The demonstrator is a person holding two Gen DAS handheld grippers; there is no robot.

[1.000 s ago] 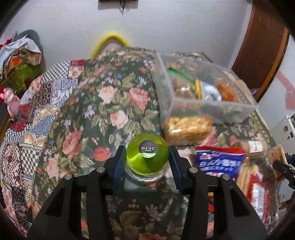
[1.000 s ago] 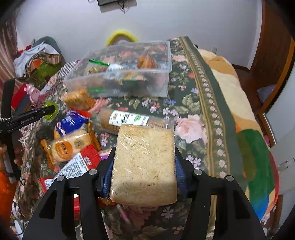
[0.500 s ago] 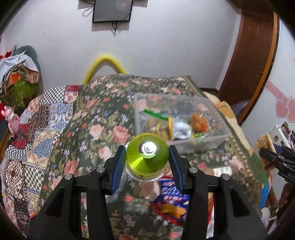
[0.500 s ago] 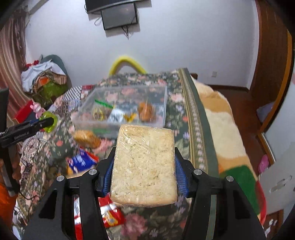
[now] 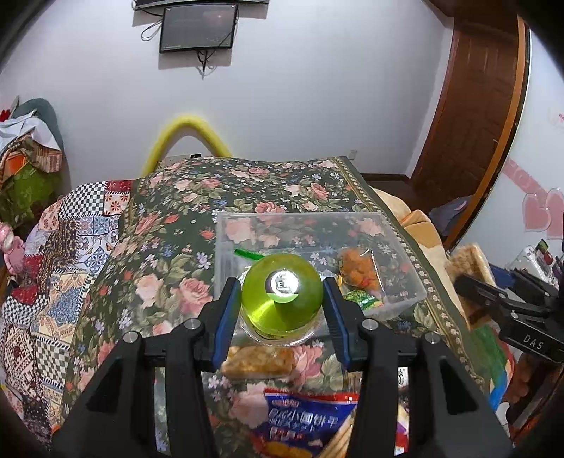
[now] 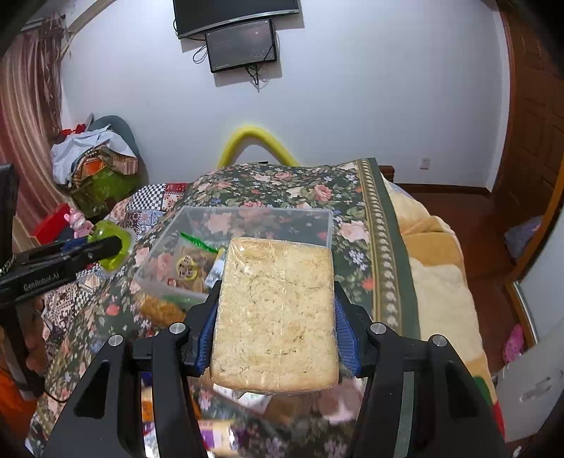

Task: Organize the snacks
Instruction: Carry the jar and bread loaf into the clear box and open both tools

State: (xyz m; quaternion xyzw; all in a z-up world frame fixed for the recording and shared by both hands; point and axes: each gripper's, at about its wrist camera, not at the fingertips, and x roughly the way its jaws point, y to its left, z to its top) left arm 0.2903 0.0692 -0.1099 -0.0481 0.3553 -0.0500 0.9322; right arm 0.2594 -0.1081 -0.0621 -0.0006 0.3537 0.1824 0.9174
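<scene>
My left gripper is shut on a jar with a round green lid, held in the air in front of the clear plastic bin. The bin sits on the floral bedspread and holds several wrapped snacks, among them an orange pack. My right gripper is shut on a flat pale rice cake in clear wrap, also lifted, with the bin behind it. In the right wrist view the left gripper with the green lid shows at the left edge.
Loose snacks lie on the floral bedspread below the grippers: a brown crispy pack and a blue-red packet. A patchwork quilt lies left. A yellow curved bar and a wall screen stand behind.
Both grippers have risen with their loads and tipped up, so more wall shows. The bin now appears lower and smaller, and the loose snacks have slid toward the bottom edge.
</scene>
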